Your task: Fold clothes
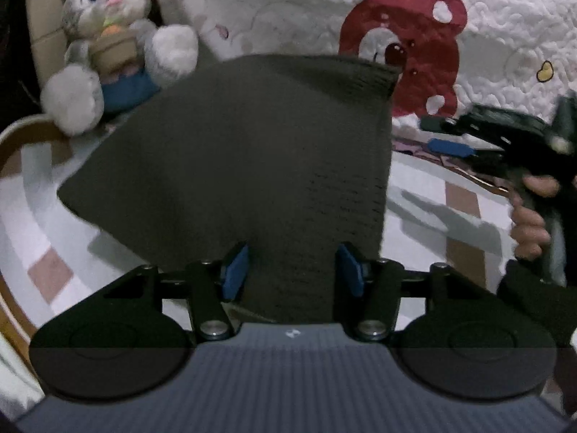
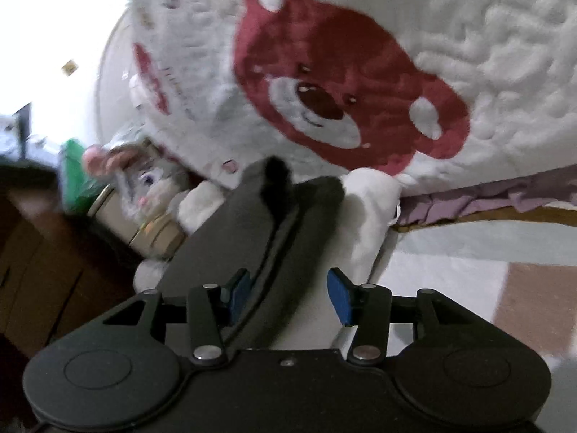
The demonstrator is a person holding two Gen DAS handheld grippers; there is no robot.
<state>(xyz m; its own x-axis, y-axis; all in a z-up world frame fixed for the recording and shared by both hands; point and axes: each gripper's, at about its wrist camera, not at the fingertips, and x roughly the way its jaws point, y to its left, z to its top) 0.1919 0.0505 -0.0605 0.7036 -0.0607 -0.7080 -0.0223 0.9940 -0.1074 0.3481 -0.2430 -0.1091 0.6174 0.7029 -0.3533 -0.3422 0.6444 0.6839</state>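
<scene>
A dark olive knitted garment (image 1: 234,151) lies folded flat on the checked bed sheet (image 1: 50,267), ribbed hem toward the far right. My left gripper (image 1: 293,272) stands over its near end, blue pads apart, the fabric filling the gap between them; no pinch shows. At the right, a hand carries my right gripper (image 1: 438,134) just past the garment's right edge, clear of the cloth. In the right wrist view the right gripper (image 2: 290,296) is open. The garment's folded edge (image 2: 252,238) runs up beside its left pad, with white sheet behind the rest of the gap.
A grey plush rabbit (image 1: 119,47) sits at the garment's far left corner. A white quilt with a red bear print (image 1: 414,47) is heaped behind. A wooden bed frame (image 1: 10,151) curves along the left. Purple cloth (image 2: 487,198) lies under the quilt at the right.
</scene>
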